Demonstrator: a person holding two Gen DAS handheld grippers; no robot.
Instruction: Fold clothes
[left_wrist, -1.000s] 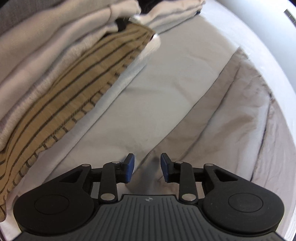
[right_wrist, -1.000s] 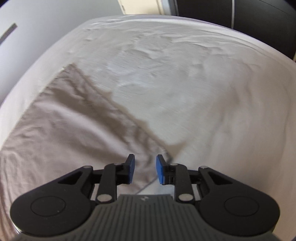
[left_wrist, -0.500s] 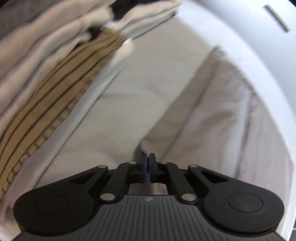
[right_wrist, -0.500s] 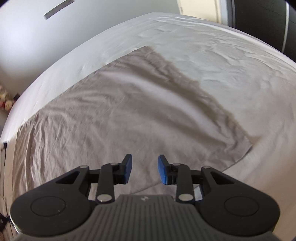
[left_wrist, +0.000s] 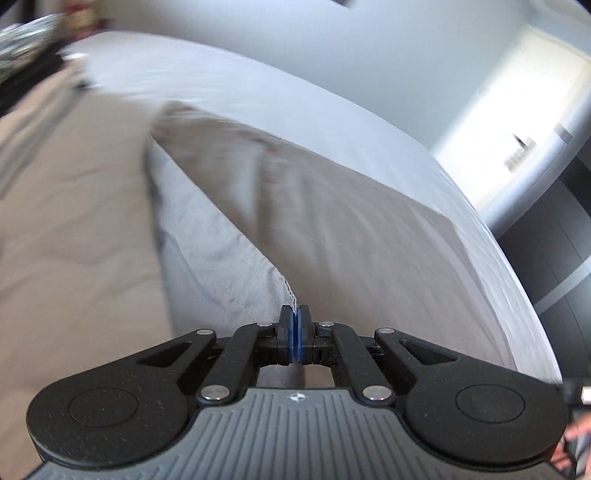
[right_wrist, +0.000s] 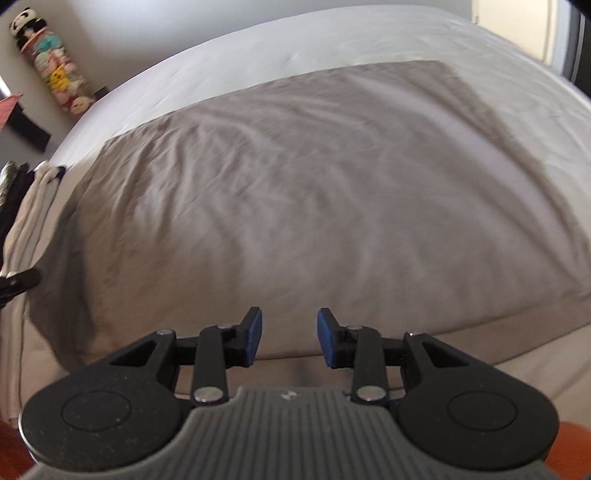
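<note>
1. We see the grey-brown cloth (right_wrist: 314, 192) spread wide and wrinkled over the white bed sheet (right_wrist: 295, 48), reaching from just ahead of the right tongs to well beyond them.
2. In the left wrist view, we see a corner of the same cloth (left_wrist: 332, 229) lifted off the bed, its stitched hem running straight down into the left tongs.
3. The left tongs (left_wrist: 294, 334) are closed, their blue pads pressed together on that cloth corner.
4. The right tongs (right_wrist: 290, 338) stand parted, with nothing between the blue pads; the near edge of the cloth lies just ahead of and below the tips.
5. To the left of the left tongs, we note beige fabric (left_wrist: 74, 240) beside the raised fold, much blurred.
6. To the far left of the right tongs lies a pile of pale and dark clothes (right_wrist: 22, 206) at the bed's edge.
7. Beyond it, by the wall, hangs a column of soft toys (right_wrist: 55, 70).
8. To the right of the left tongs, we see a bright doorway (left_wrist: 517, 122) and dark panels (left_wrist: 554, 258).
</note>
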